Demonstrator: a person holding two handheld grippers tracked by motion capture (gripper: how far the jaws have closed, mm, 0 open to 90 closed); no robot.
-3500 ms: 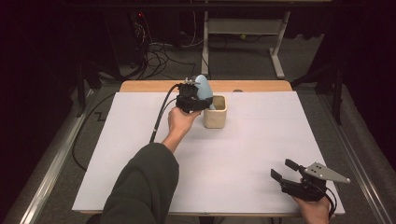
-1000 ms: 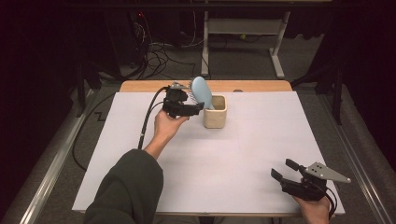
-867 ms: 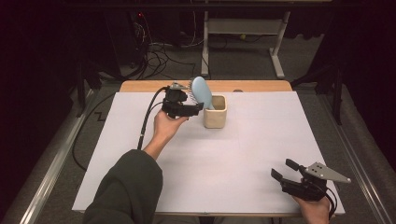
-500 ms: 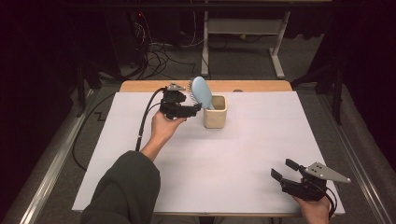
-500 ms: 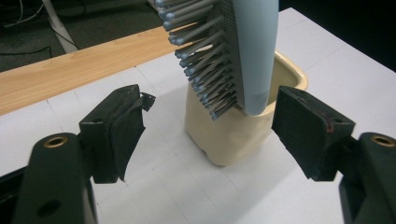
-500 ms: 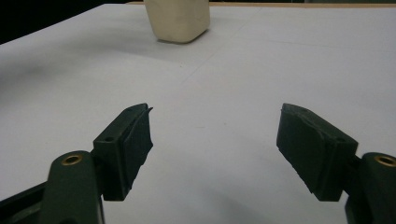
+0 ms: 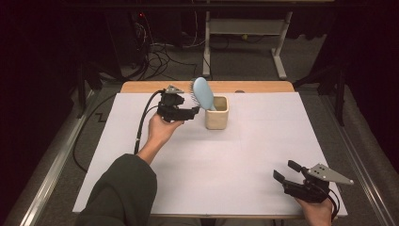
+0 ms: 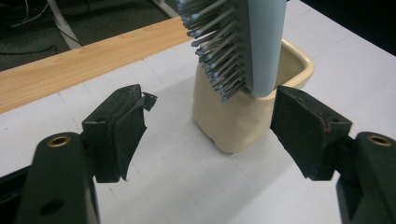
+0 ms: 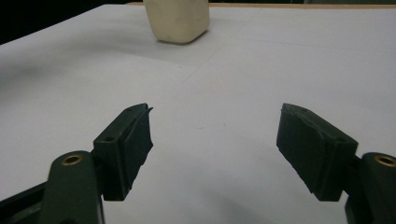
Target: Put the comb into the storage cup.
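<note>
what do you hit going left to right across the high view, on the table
left gripper → hairbrush → cream cup → right gripper

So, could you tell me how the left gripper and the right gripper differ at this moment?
The left gripper is up at the far side beside the cream cup that holds the blue hairbrush; the right gripper sits at the near right corner of the table, well away from both. The left gripper's jaws have just been closing slightly, with nothing between them; the right gripper's jaws face bare table. Both are open and empty.
</note>
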